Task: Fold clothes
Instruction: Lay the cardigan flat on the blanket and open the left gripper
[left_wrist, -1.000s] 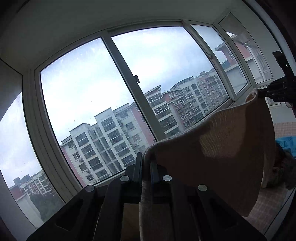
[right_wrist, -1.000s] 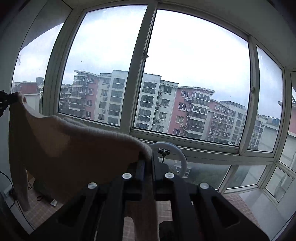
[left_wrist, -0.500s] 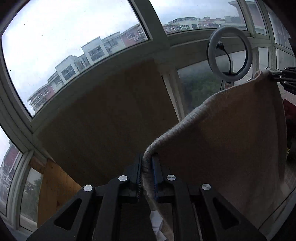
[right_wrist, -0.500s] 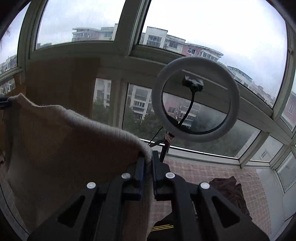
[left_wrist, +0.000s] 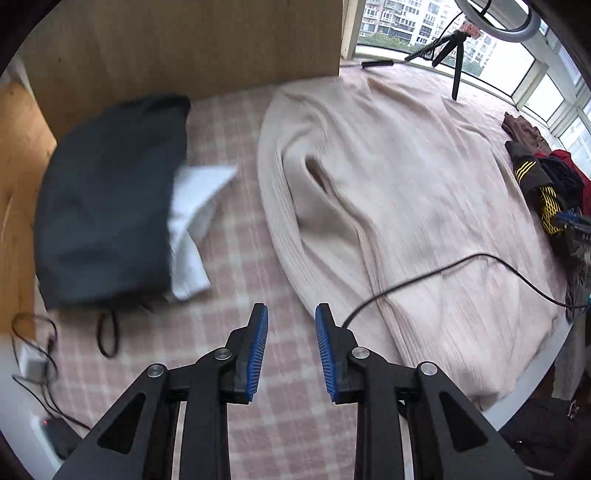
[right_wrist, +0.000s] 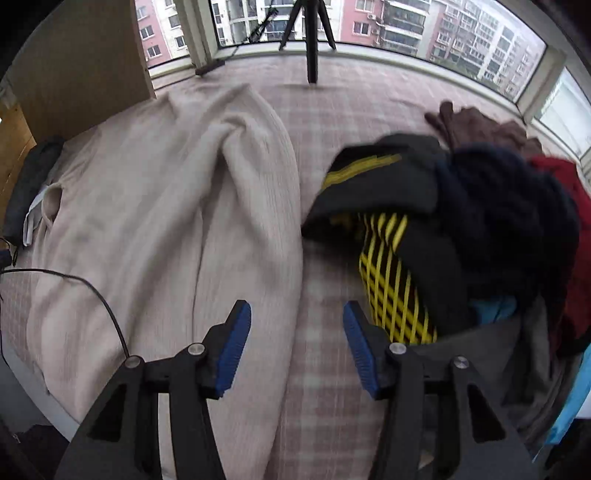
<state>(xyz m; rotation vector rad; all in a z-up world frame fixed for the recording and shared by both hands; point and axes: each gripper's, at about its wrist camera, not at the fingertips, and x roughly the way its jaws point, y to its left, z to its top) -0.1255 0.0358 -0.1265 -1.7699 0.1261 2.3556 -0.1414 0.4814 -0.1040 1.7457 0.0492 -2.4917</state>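
Note:
A beige knit sweater lies spread flat on the pink checked bed cover. In the left wrist view my left gripper points down just off the sweater's near left edge. Its jaws are opening and nothing is between the blue pads. In the right wrist view the same sweater fills the left half. My right gripper hovers over the sweater's right edge, its jaws opening wide. The pads touch no cloth.
A dark garment over a white cloth lies left of the sweater. A pile of clothes sits right of it. A black cable crosses the sweater. A tripod and a wooden board stand behind. A charger lies at the bed's left edge.
Both grippers held the sweater up before the window, shut on its top edge. They have swung down toward the bed, the sweater now lies flat, and both have let go.

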